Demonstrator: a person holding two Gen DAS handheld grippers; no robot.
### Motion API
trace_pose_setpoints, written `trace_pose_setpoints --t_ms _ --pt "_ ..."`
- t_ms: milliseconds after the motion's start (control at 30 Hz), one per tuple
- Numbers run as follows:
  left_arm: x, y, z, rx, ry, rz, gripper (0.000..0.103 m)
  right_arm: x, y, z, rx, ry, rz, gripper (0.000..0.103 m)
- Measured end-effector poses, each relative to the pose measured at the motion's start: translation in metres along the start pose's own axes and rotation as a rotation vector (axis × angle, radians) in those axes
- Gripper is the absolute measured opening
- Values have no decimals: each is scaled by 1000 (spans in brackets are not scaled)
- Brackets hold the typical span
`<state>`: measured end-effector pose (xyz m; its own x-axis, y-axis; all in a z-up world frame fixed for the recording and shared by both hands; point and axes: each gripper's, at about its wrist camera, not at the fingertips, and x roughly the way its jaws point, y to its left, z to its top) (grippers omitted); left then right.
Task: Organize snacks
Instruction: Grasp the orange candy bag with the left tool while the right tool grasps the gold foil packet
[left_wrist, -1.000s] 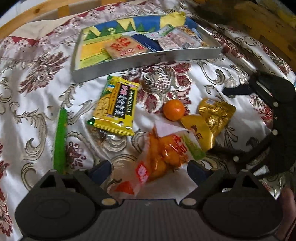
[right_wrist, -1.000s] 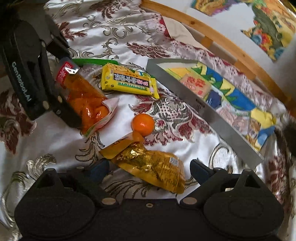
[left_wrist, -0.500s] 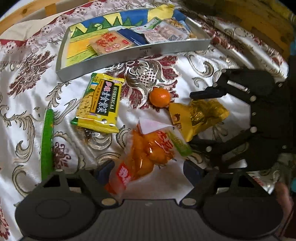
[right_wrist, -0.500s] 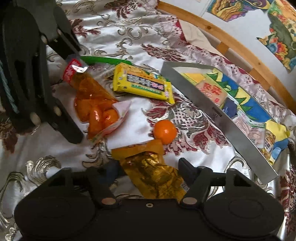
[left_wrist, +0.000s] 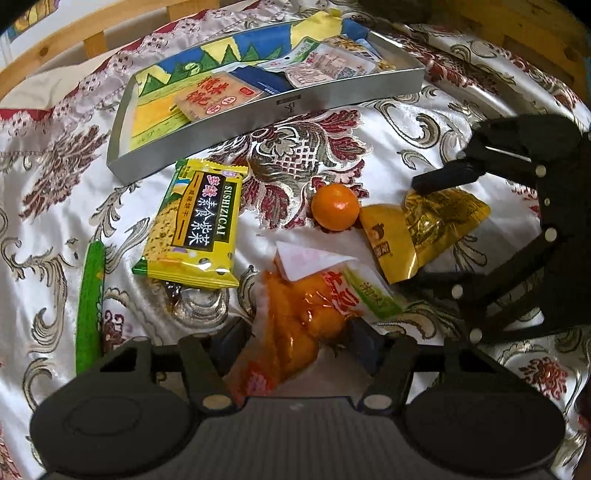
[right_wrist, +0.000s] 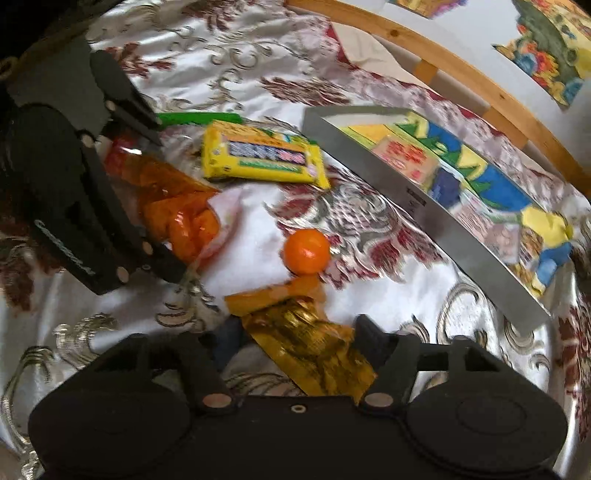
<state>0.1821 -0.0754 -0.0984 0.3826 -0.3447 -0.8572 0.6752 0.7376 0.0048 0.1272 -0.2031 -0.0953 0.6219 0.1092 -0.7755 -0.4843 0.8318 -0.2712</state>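
Left gripper (left_wrist: 295, 338) closing, jaws astride orange snack bag (left_wrist: 306, 314). Right gripper (right_wrist: 299, 341) opening, gold packet (right_wrist: 306, 347) between jaws; contact unclear.

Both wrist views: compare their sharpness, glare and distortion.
Left wrist view: sharp, the yellow seaweed snack pack's print is readable; glare on the shiny tablecloth; fisheye bends the metal tray's front wall. Right wrist view: motion-blurred, the same pack's print is smeared; the wooden rail curves.
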Motion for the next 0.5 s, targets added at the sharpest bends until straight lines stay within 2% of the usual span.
trace_pose_setpoints --t_ms 67,100,267,433,500 --pt "2 0 0 -36 10 -3 62 -2 0 -1 30 4 -9 74" --pt "1 -2 1 -36 16 0 54 -4 2 -2 38 5 -17 73" --pt "-2 -13 5 -37 42 43 54 -12 10 -4 -7 21 -39 53" --pt "0 -5 5 -84 48 15 56 -12 13 -4 -30 17 -56 53" --pt "1 -4 7 -93 50 9 56 -11 15 -5 -46 12 -70 60"
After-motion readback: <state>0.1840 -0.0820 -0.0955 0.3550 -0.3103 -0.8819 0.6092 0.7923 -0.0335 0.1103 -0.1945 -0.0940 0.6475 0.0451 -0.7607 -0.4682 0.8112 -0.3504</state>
